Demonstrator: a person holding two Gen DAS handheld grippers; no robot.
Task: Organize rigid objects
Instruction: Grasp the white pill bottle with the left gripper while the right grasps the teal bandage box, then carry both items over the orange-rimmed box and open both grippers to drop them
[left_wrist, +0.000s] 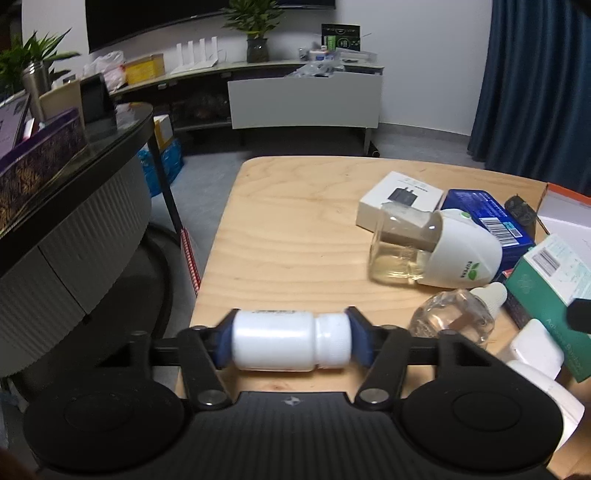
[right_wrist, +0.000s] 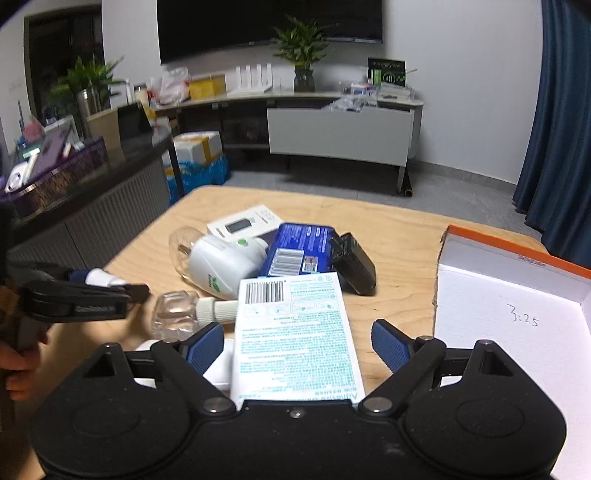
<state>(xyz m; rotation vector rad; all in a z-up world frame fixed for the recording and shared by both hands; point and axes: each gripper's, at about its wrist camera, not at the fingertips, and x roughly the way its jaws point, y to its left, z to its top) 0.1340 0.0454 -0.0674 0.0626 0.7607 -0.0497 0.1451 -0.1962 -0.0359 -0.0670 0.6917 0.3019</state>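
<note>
Left wrist view: left gripper (left_wrist: 291, 341), jaws clamped end to end on white bottle (left_wrist: 288, 339). Bottle's long axis runs crosswise between the jaws, base at the left pad, cap at the right pad; held just above the near edge of the surface (left_wrist: 295, 221).

Right wrist view: right gripper (right_wrist: 298, 347), jaws wide apart, holding nothing. Teal-printed box (right_wrist: 293, 332) lies between the jaws, long axis pointing forward along the fingers, flat on the pile; whether the pads touch it cannot be told.

Open white tray (right_wrist: 498, 317), orange-rimmed, sits forward and right of the right jaws, well apart from the left gripper. Judgement: right gripper is nearer both box and tray; closing on the box's narrow width looks the likely next step.
</note>
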